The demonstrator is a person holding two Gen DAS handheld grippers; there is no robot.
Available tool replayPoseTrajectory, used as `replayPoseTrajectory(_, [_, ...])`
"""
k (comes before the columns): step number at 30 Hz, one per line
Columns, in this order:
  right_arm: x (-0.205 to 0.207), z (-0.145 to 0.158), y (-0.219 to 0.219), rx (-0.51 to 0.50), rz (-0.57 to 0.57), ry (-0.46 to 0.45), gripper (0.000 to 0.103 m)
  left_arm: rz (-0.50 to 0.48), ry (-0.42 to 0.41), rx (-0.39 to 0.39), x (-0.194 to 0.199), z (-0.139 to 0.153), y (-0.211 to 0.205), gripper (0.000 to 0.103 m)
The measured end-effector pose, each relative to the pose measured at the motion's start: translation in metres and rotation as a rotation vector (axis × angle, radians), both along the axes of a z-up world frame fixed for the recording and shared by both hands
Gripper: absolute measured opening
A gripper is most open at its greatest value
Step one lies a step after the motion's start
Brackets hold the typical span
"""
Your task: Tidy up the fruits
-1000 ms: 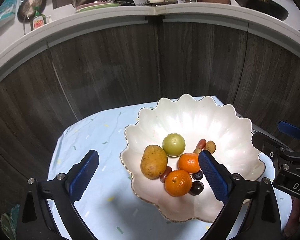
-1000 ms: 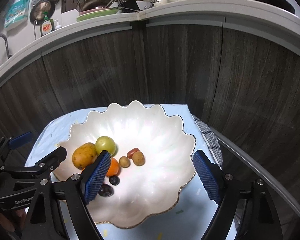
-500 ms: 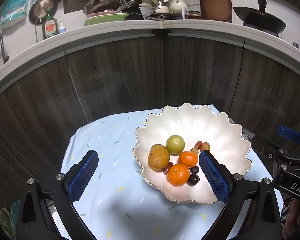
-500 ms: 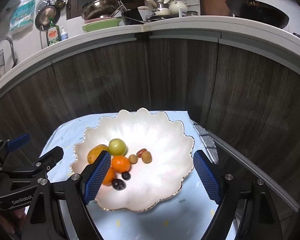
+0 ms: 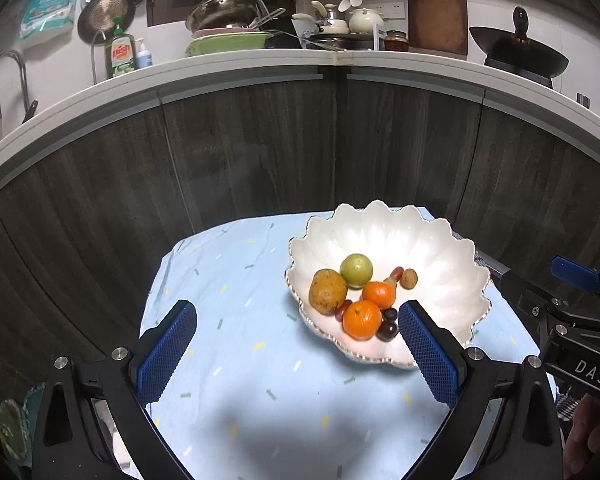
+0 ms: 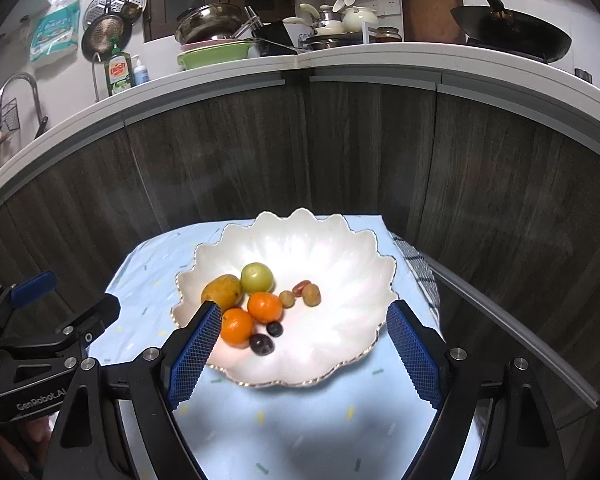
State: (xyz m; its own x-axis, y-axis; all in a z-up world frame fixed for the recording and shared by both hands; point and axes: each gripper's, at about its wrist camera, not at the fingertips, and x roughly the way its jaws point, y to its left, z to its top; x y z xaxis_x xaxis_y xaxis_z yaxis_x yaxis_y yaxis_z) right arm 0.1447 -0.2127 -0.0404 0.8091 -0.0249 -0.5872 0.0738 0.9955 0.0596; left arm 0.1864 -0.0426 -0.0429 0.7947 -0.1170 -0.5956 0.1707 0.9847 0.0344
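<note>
Both wrist cameras look obliquely down at the scalloped white bowl (image 5: 452,280) (image 6: 340,248) (left view from its left), sharing it.

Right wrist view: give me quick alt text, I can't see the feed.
A white scalloped bowl on a light blue cloth holds a mango, a green fruit, two oranges and small fruits. The right gripper is open and empty.
</note>
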Motion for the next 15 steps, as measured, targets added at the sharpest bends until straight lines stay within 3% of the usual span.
replayPoseTrajectory(15, [-0.04,-0.007,0.017,0.0,0.024,0.007,0.085,0.029,0.019,-0.022,-0.048,-0.004,0.02,0.102])
